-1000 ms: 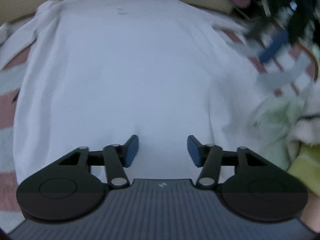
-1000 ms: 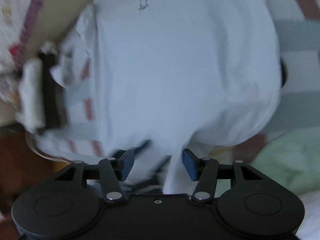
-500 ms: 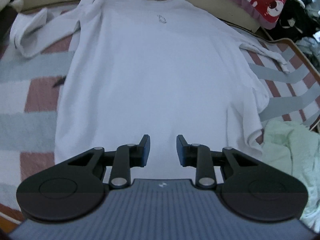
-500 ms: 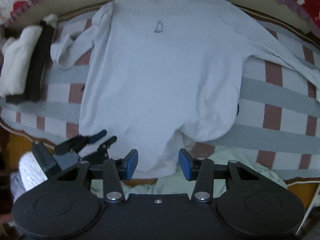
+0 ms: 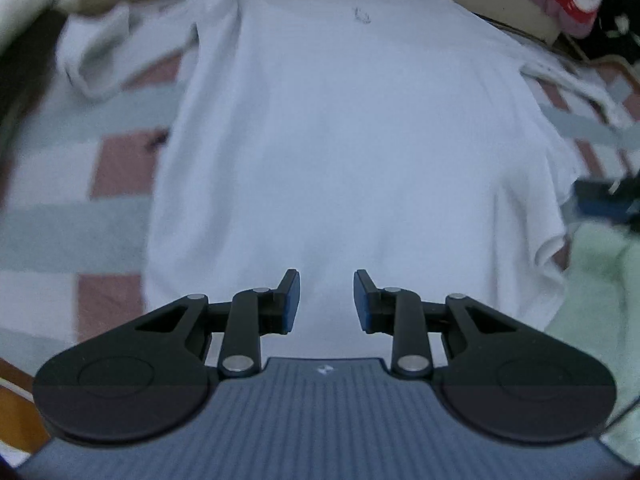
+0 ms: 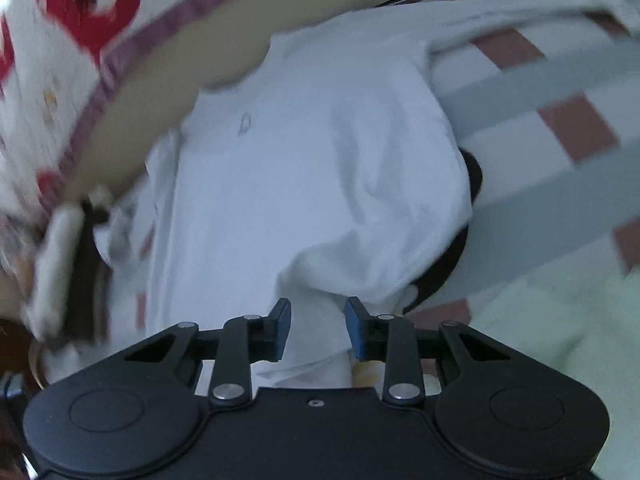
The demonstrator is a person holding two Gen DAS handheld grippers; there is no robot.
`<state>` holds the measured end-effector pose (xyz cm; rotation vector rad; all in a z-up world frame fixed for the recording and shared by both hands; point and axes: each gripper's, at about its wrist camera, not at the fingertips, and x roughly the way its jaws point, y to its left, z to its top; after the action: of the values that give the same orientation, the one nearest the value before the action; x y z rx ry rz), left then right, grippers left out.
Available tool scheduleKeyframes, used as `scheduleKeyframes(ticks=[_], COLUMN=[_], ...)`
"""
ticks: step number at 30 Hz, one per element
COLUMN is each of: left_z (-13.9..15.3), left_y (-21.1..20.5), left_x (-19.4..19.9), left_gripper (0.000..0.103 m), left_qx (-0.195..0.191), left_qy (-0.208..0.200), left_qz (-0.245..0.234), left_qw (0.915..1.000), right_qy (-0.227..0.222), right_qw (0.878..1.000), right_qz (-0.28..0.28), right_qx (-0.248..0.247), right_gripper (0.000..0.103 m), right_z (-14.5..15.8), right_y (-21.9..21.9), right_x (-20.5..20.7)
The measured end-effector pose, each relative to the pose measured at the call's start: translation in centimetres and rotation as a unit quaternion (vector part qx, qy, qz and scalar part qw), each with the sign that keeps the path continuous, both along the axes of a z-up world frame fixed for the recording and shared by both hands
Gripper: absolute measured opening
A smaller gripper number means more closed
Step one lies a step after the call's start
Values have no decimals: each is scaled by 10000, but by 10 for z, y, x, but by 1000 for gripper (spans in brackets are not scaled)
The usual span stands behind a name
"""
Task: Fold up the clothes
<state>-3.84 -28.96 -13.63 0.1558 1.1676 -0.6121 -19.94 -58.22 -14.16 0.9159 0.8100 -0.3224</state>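
While the left gripper point(image 5: 326, 300) hangs over the hem end of the white long-sleeved shirt point(image 5: 344, 128) with its jaws apart and nothing between them, the right gripper point(image 6: 316, 328) has swung in from a high, wide look over the whole garment half a second ago to a close position at the shirt's lower right corner. Its jaws are closing, and a fold of the white hem cloth stands between the blue pads, though I cannot tell that they press on it yet. In the left wrist view a dark blurred shape at the right edge, beside the shirt's side seam, is likely that same gripper arriving.

I judge this to be the reach for the hem corner, the start of the first fold rather than any fold made: the shirt lies spread flat on the checked bedcover point(image 5: 116, 160), body unfolded, both sleeves out to the sides.

Its long axis runs from the near edge of the bed to the far edge; the collar and small chest print point(image 5: 362, 16) point to the headboard side, the hem toward the grippers. A pale green garment point(image 6: 560, 320) lies bunched just beside the hem corner.
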Motion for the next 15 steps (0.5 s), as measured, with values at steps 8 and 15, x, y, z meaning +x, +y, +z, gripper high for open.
scheduleKeyframes(ticks=[8,15], left_z=[-8,-7], left_y=[-17,3], left_x=[1,4], left_gripper=[29,29], left_qx=[-314,111], left_qy=[96,57], left_qz=[-372,-310], left_qw=[9988,9994], right_qy=[309,414], right_qw=[9991,9871], right_qz=[98,671], right_qx=[263,-1392], right_gripper=[54,17], right_z=[-48,11], right_y=[15,54], right_x=[30,14])
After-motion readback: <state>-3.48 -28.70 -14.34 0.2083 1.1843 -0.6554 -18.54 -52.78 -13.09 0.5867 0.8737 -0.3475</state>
